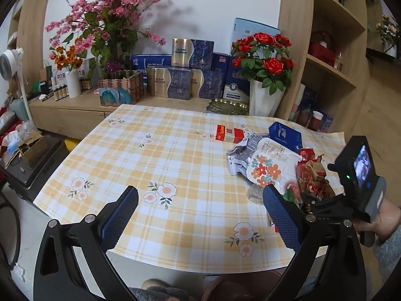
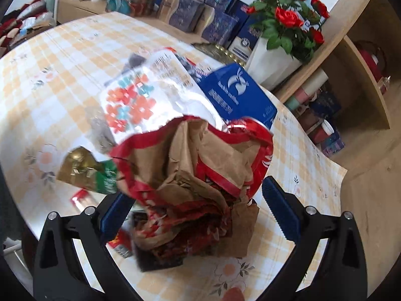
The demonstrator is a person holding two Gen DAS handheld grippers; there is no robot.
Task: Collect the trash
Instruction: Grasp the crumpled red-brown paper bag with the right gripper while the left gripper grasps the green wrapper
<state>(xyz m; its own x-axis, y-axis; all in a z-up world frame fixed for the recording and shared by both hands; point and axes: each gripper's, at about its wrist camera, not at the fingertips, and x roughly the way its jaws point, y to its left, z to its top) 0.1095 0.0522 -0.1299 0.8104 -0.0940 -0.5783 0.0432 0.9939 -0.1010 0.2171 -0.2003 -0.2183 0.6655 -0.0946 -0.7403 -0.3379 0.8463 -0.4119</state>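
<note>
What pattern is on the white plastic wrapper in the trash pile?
The white plastic wrapper has orange and teal flowers printed on it, clearest in the left wrist view.

Red-and-brown paper bag (image 2: 200, 180) hides dark item under it; green-gold wrapper (image 2: 87, 169) motion-blurred; print on white flowered packet (image 2: 140, 100) unreadable; whether bag gripped, unclear.

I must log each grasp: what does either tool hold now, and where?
Left tool holds nothing. Right tool straddles the crumpled red-brown paper bag; whether it grips is unclear.
</note>
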